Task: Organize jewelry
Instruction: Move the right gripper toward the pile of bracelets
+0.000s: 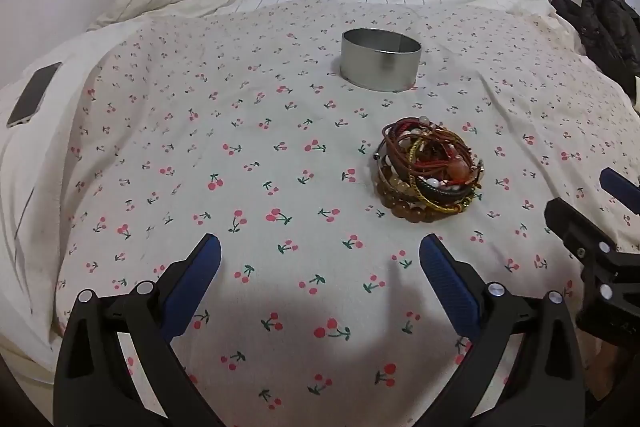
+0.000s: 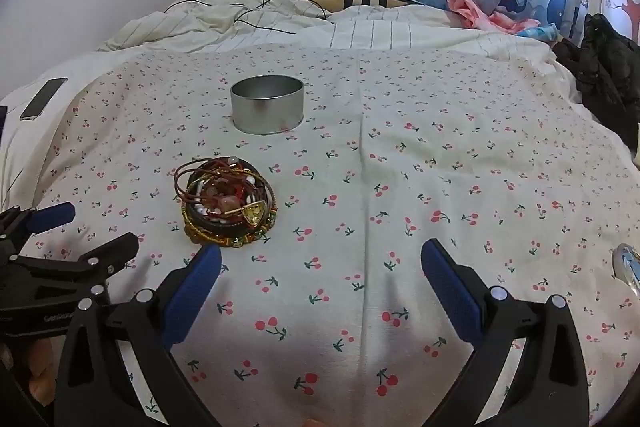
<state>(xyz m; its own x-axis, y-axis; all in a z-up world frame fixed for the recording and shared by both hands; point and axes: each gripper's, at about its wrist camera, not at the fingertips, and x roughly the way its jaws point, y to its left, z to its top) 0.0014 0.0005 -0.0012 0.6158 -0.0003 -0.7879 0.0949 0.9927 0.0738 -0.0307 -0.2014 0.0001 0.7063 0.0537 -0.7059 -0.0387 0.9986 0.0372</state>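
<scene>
Jaws of both the left gripper [image 1: 320, 255] and right gripper [image 2: 320, 261] stand wide open and empty; the tangled heap of beaded and corded bracelets [image 1: 430, 173] lies on the cherry-print bedsheet [image 1: 240, 167] between them, ahead-right of the left, ahead-left of the right and nearer it, with the round silver metal tin [image 1: 380, 65] beyond.

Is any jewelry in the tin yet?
No, the tin looks empty inside, and the bracelets sit piled on the cherry-print sheet beside it.

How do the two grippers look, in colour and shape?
The left gripper and the right gripper look alike: each has a black plastic frame with two long tapering arms, round silver bolt heads at the joints, and blue ribbed pads on the inner faces. No cables or sleeves show.
</scene>
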